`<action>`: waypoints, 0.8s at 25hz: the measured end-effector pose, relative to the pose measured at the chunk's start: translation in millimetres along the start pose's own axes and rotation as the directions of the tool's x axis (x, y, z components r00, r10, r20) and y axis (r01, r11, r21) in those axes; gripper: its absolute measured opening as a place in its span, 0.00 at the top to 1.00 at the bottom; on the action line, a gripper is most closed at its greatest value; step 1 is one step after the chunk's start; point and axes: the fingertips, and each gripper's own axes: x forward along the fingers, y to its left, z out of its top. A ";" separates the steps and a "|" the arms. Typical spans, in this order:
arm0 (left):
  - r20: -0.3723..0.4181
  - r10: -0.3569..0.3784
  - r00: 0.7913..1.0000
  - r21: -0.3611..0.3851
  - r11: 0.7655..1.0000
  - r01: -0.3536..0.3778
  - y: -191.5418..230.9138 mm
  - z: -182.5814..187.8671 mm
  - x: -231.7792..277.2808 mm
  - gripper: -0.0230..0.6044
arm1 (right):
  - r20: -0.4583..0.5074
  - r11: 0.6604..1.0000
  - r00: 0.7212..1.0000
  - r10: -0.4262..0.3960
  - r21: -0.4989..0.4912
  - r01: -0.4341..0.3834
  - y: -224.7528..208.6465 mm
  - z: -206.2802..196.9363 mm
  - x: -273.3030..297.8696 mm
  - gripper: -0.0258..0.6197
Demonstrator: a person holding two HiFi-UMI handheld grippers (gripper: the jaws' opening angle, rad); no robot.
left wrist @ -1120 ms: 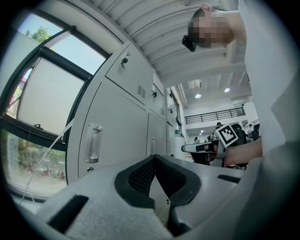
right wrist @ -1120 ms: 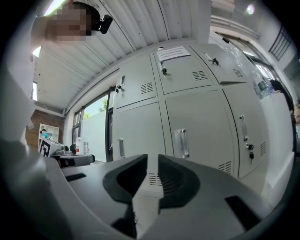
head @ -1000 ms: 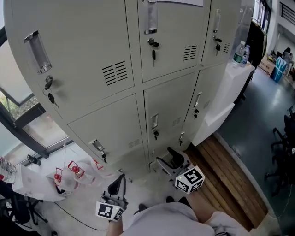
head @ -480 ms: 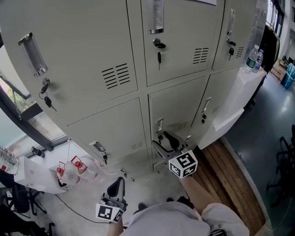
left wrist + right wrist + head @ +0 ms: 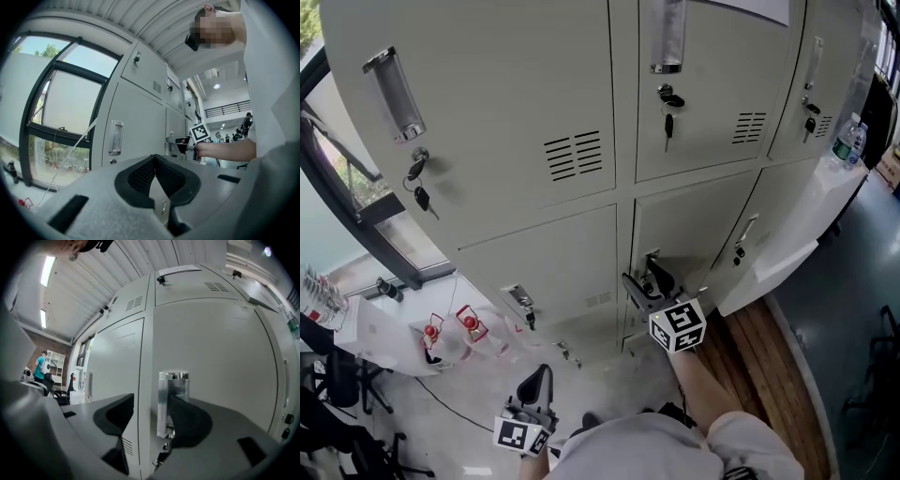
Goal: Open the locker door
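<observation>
Sheet-metal door (image 5: 211, 357) should swing light but stiff, so take its slick handle (image 5: 168, 399), which the released right tongs (image 5: 150, 414) straddle; left tongs (image 5: 155, 162) clenched empty, well left of it.

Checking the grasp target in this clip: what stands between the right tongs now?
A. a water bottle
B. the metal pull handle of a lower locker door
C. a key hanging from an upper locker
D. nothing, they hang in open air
B: in the right gripper view the right tongs are parted, with the metal pull handle of the lower locker door between them, not yet clamped.
</observation>
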 end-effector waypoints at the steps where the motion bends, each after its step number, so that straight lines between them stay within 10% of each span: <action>1: -0.003 -0.001 1.000 -0.001 1.000 0.000 0.9 -0.8 -0.3 0.96 | -0.002 1.000 1.000 0.000 -0.002 0.000 0.7 -0.7 1.8 0.59; 8: -0.011 -0.025 1.000 -0.006 1.000 0.025 3.5 -3.1 6.3 0.96 | -0.007 0.998 0.998 -0.065 0.015 0.065 -9.8 -1.5 0.6 0.80; 20: -0.007 -0.120 0.993 -0.010 0.993 0.120 -7.7 -4.0 16.0 0.96 | -0.019 0.994 0.993 -0.112 -0.008 0.112 -3.1 -2.3 -32.3 0.79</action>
